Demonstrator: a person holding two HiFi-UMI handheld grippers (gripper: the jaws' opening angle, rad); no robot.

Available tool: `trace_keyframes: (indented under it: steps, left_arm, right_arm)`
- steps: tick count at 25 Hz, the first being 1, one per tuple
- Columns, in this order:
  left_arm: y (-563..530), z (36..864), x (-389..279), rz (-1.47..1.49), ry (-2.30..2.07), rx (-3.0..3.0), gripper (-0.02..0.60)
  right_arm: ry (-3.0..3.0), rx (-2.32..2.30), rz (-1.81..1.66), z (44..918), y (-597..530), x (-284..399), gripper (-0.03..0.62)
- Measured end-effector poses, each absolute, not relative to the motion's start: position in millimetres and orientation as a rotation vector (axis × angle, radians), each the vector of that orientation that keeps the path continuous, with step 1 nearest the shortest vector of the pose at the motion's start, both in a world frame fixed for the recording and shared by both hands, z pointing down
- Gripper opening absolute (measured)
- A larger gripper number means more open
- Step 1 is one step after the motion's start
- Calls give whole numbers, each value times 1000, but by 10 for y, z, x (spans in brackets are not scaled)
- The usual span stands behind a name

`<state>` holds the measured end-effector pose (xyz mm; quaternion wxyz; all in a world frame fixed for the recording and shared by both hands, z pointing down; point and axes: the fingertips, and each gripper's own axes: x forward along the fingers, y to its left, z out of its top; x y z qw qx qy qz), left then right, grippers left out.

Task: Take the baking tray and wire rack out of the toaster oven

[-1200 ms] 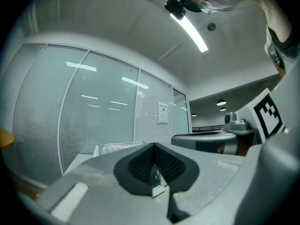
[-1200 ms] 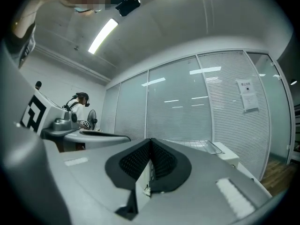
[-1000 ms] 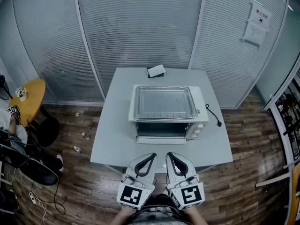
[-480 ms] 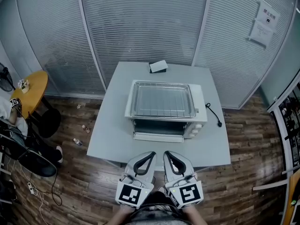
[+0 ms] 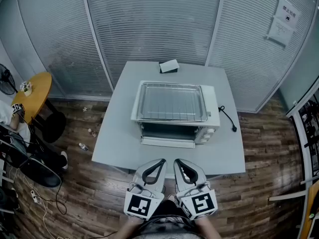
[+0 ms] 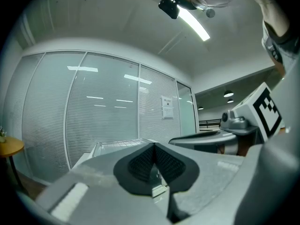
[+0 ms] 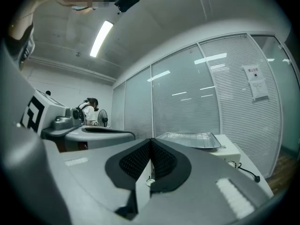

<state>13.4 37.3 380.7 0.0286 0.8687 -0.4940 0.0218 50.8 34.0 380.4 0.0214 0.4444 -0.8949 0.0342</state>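
A white toaster oven [image 5: 205, 122] stands in the middle of a grey table [image 5: 119, 143], its door side facing me. On its roof lies a shiny baking tray [image 5: 172, 102] with a wire rack on it, the tray [image 7: 194, 138] also showing in the right gripper view. Both grippers hover side by side near the table's front edge, short of the oven. My left gripper [image 5: 162, 161] is shut and empty, pads together. My right gripper [image 5: 177, 162] is likewise shut with nothing between its fingers.
A small dark-and-white box [image 5: 169, 66] lies at the table's far edge. The oven's black power cord [image 5: 227, 120] trails off its right side. A round yellow side table [image 5: 35, 94] and chairs stand at left. Glass walls with blinds close the back.
The view has shifted slightly, so the table and oven sit a little higher and nearer centre. Both grippers stay shut near the front edge.
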Motion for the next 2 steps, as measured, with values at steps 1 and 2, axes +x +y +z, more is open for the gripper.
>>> trace_keyframes:
  steps: [1, 2]
  left_arm:
    - [369, 3805, 150, 67, -1526, 2683, 5]
    - [365, 3804, 166, 66, -1527, 2686, 3]
  right_arm:
    - [-2771, 1378, 103, 3804, 337, 525, 2]
    - [-2769, 1378, 100, 3805, 334, 542, 2]
